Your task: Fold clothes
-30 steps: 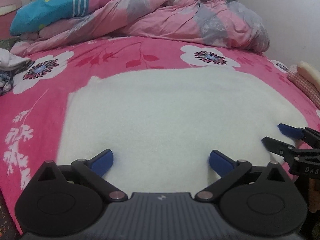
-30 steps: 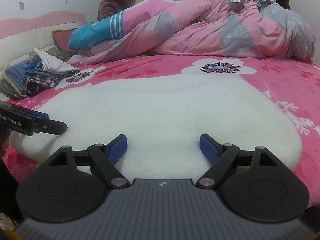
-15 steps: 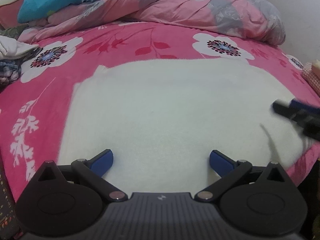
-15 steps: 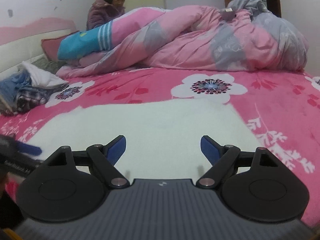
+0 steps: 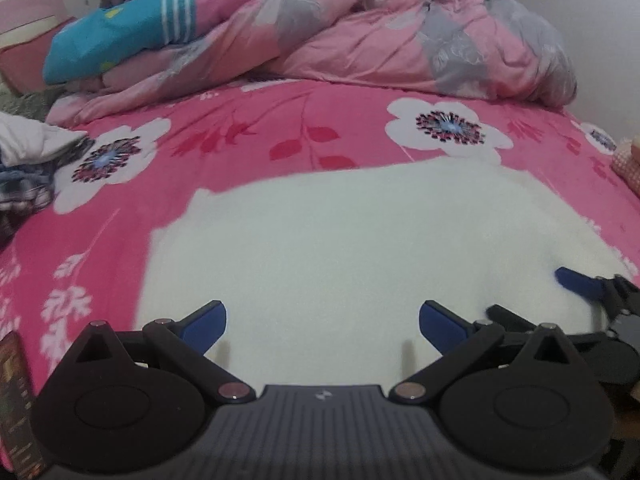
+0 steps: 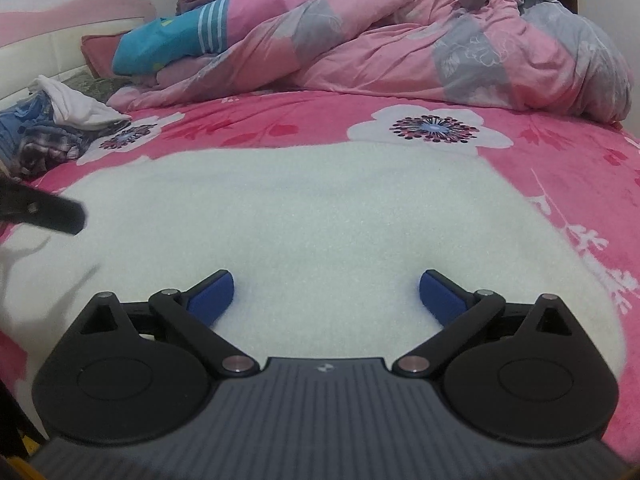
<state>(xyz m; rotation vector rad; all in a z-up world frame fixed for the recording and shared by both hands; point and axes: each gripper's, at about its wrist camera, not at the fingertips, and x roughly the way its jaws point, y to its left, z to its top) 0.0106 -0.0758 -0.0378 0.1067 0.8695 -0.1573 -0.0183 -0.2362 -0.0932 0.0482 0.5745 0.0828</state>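
The right gripper [image 6: 326, 296] has been spread wider, jaws opening over the white fleece garment [image 6: 320, 224], laid flat, long axis left-right; the left gripper [image 5: 322, 320] is held wide, empty.

A rumpled pink-and-grey quilt [image 6: 440, 40] lies across the far side of the pink flower-printed bedsheet [image 6: 280, 124].
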